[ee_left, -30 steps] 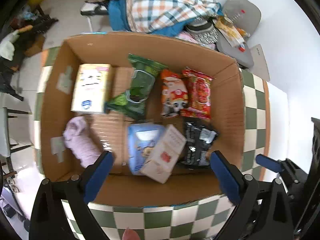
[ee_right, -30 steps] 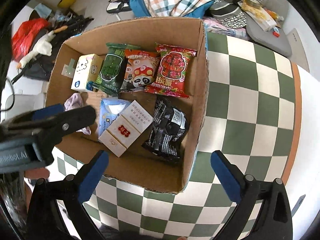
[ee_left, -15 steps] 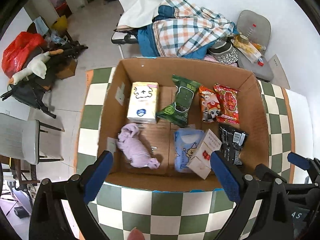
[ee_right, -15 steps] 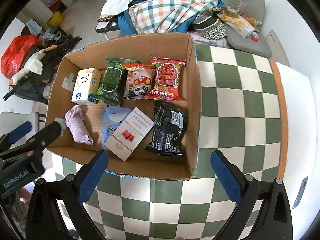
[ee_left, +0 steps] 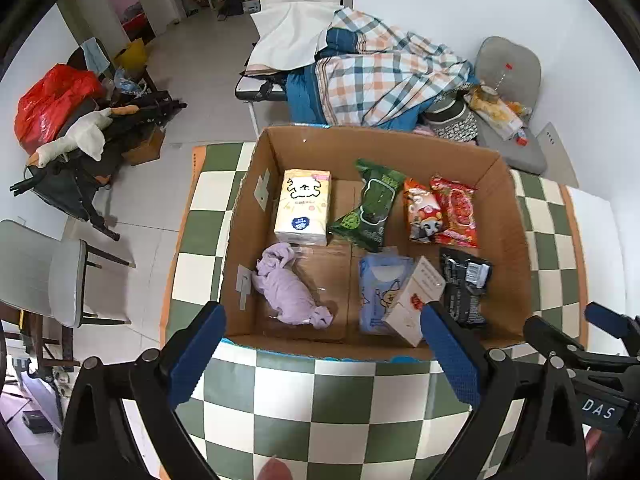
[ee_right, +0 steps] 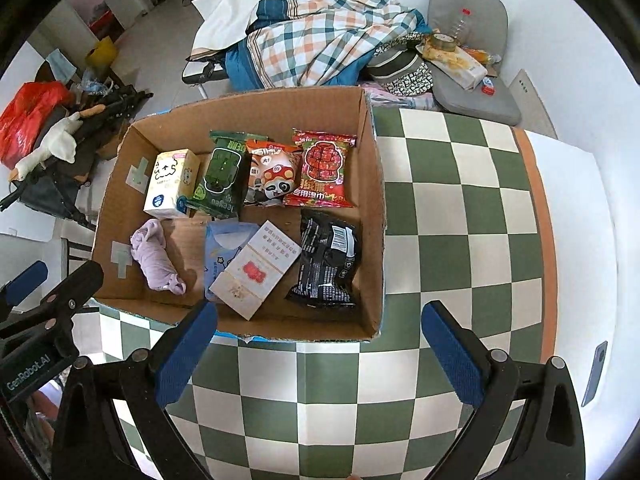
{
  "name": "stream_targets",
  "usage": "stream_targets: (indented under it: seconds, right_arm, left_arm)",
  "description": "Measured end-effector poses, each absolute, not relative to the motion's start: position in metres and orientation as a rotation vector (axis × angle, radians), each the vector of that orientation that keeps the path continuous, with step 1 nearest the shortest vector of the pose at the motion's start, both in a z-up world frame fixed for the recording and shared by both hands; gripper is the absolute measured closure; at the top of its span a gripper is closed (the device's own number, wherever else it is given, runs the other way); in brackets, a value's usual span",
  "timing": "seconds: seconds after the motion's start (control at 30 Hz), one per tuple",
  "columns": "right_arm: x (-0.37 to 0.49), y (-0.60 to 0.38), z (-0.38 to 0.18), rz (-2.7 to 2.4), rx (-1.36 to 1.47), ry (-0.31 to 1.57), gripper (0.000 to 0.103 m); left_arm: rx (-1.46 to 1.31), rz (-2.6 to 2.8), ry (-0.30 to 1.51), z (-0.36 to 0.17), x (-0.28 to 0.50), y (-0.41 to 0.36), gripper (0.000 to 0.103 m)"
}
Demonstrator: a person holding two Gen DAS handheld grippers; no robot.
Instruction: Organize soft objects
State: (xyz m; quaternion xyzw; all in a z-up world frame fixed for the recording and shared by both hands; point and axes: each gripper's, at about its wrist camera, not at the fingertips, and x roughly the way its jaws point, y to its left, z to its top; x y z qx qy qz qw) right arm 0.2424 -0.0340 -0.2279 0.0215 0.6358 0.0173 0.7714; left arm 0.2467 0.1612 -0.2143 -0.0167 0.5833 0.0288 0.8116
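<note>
Both grippers empty, jaws spread wide: left gripper (ee_left: 320, 344) and right gripper (ee_right: 320, 344) hover above the near edge of the cardboard box (ee_left: 516, 216). Box sits on a green-and-white checkered tabletop (ee_right: 460, 200) with an orange border. Inside, back row: tissue pack (ee_left: 303, 206), green wipes pack (ee_left: 370, 210), panda snack bag (ee_left: 422, 214), red snack bag (ee_left: 456, 212). Front row: lavender cloth bundle (ee_left: 286, 286) lying apart at left, blue pack (ee_left: 378, 292) with white carton (ee_left: 414, 300) leaning on it, black pouch (ee_left: 464, 286) beside. Room behind: plaid blanket (ee_right: 320, 36) heaped on a chair, grey cushion (ee_right: 468, 24) against the white wall, red bag (ee_left: 52, 100) and goose plush (ee_left: 76, 136) on clutter at left, tiled floor (ee_left: 168, 68).
</note>
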Motion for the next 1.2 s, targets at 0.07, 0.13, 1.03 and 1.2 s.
stream_targets:
  seconds: [0.07, 0.13, 1.03, 1.2]
  right_arm:
    - [0.238, -0.036, -0.223, 0.042, 0.062, 1.377, 0.000]
    - [0.230, -0.039, -0.212, 0.047, 0.077, 1.366, 0.000]
    - [0.093, -0.060, 0.001, 0.050, 0.030, 1.044, 0.000]
    - [0.086, -0.064, 0.009, 0.032, 0.028, 1.034, 0.000]
  left_arm:
    - [-0.034, 0.066, 1.228, -0.203, 0.240, 0.160, 0.003]
    - [-0.050, 0.057, 1.212, -0.191, 0.232, 0.159, 0.003]
    - [-0.029, 0.028, 1.015, -0.032, 0.119, 0.138, 0.003]
    - [-0.024, 0.040, 0.998, -0.024, 0.111, 0.140, 0.003]
